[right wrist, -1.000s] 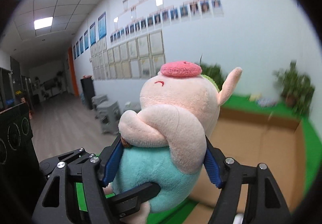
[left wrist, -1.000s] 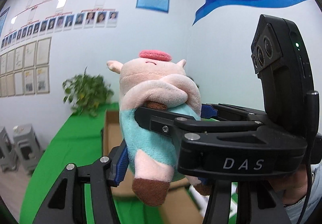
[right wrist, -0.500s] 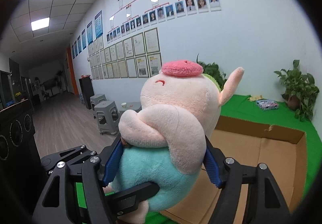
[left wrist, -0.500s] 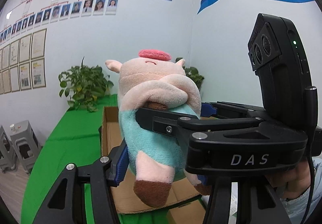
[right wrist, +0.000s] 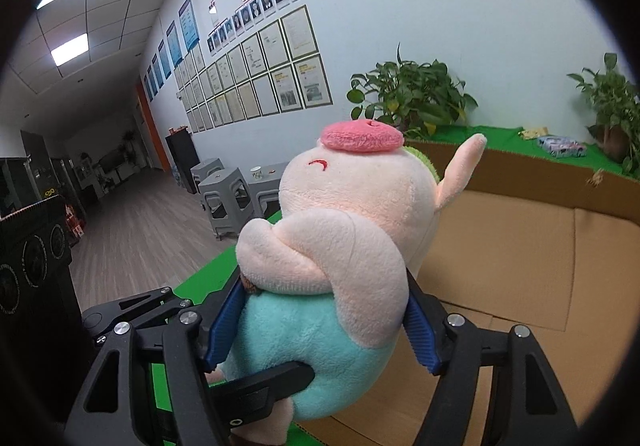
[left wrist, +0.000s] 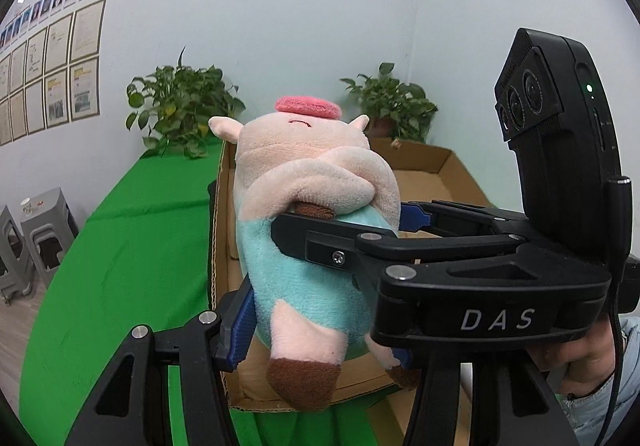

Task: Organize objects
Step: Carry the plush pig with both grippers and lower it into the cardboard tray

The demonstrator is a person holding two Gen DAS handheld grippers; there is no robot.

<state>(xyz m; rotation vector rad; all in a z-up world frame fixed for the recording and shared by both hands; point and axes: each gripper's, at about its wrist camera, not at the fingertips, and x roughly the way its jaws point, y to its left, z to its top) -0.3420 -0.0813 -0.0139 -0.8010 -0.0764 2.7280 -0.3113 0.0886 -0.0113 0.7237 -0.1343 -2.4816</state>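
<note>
A plush pig (left wrist: 304, 205) with a pink snout, cream head and teal body hangs upright in the air, gripped from two sides. My left gripper (left wrist: 320, 338) is shut on its lower body, blue pads pressed into the teal plush. My right gripper (left wrist: 352, 221) comes in from the right and is shut on its belly just under the folded arms. In the right wrist view the plush pig (right wrist: 340, 246) fills the middle, with the right gripper (right wrist: 320, 330) squeezing it between both pads. An open cardboard box (left wrist: 424, 165) lies behind and below the pig.
The cardboard box (right wrist: 520, 246) rests on a green cloth table (left wrist: 120, 246). Two potted plants (left wrist: 180, 105) (left wrist: 392, 105) stand at the table's back. Grey stools (left wrist: 36, 230) are on the floor at left. A person's hand (left wrist: 576, 358) holds the right gripper.
Both grippers have carried the pig down and forward toward the box. The box, table and plants now look larger and closer. The grip on the pig has not changed.
</note>
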